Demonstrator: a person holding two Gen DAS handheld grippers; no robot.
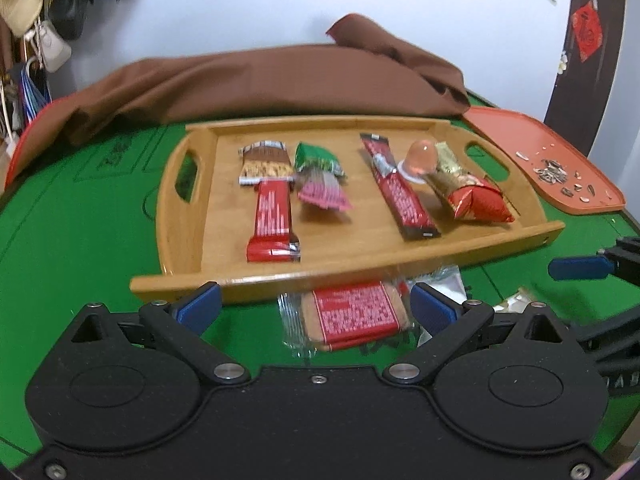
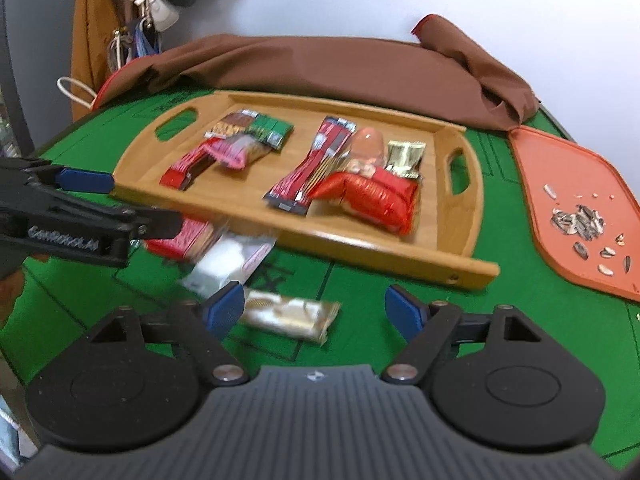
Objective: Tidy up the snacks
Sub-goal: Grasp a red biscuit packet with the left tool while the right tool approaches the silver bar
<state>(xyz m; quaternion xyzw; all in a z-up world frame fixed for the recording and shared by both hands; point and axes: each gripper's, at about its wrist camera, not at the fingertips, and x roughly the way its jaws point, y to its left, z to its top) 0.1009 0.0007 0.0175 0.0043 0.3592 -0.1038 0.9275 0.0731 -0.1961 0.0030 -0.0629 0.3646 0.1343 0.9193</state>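
Observation:
A wooden tray [image 1: 360, 276] [image 2: 360, 244] on the green table holds several wrapped snacks, among them red bars [image 1: 272, 216], a green packet [image 1: 316, 160] and a jelly cup [image 1: 422, 158]. My left gripper [image 1: 316, 304] is open just in front of the tray. A red-labelled biscuit pack [image 1: 352, 316] lies on the felt between its fingers, untouched. My right gripper [image 2: 314, 306] is open too, with a gold-wrapped bar [image 2: 288, 314] lying between its fingers, close to the left one. A white packet [image 2: 228, 260] lies between the two loose snacks.
A brown cloth [image 1: 280, 80] [image 2: 320, 68] is heaped behind the tray. An orange tray [image 1: 520, 136] [image 2: 560, 168] with sunflower seeds sits to the right. Bags and hats hang at the far left. A blue fingertip [image 2: 82, 180] of the left gripper shows in the right wrist view.

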